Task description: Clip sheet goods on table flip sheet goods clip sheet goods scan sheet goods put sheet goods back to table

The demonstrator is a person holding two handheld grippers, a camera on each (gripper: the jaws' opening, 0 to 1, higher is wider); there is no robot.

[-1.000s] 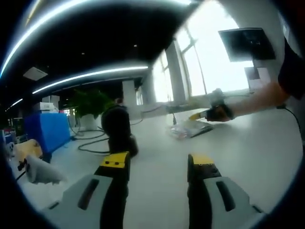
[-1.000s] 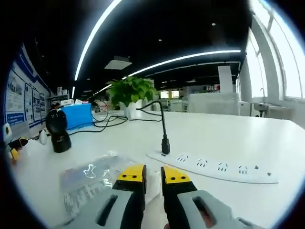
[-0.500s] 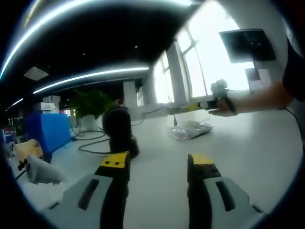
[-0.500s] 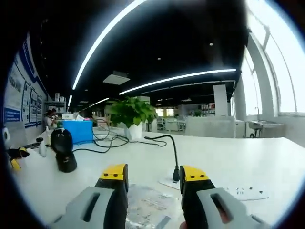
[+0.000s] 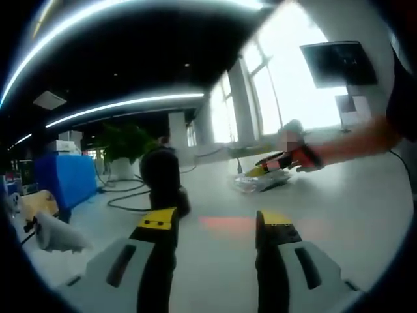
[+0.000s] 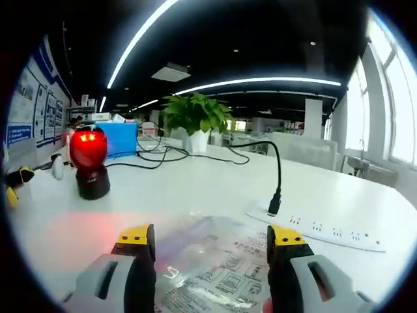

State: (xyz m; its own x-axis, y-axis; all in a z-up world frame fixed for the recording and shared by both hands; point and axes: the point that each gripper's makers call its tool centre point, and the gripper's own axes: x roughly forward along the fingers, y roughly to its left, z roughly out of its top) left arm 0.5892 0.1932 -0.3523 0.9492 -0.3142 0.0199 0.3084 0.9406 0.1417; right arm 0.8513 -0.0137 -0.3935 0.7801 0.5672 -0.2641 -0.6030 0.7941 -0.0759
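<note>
Risk: missed pickup of the sheet goods (image 6: 221, 267) lying flat on the counter (image 6: 195, 189).

Right claw (image 6: 212, 238) is spread wide above the packet, grasping nothing; left claw (image 5: 215, 222) also released. The thin, glossy film may slip when pinched. The scanner (image 6: 89, 163) glows red nearby.

Left gripper (image 5: 218, 225): two grey moulded jaws with slotted recesses, black inner faces and yellow tip caps, rising from the lower frame. Right gripper (image 6: 212, 238): identical build. A dark sleeve (image 5: 402, 91) is seen at the right edge.
</note>
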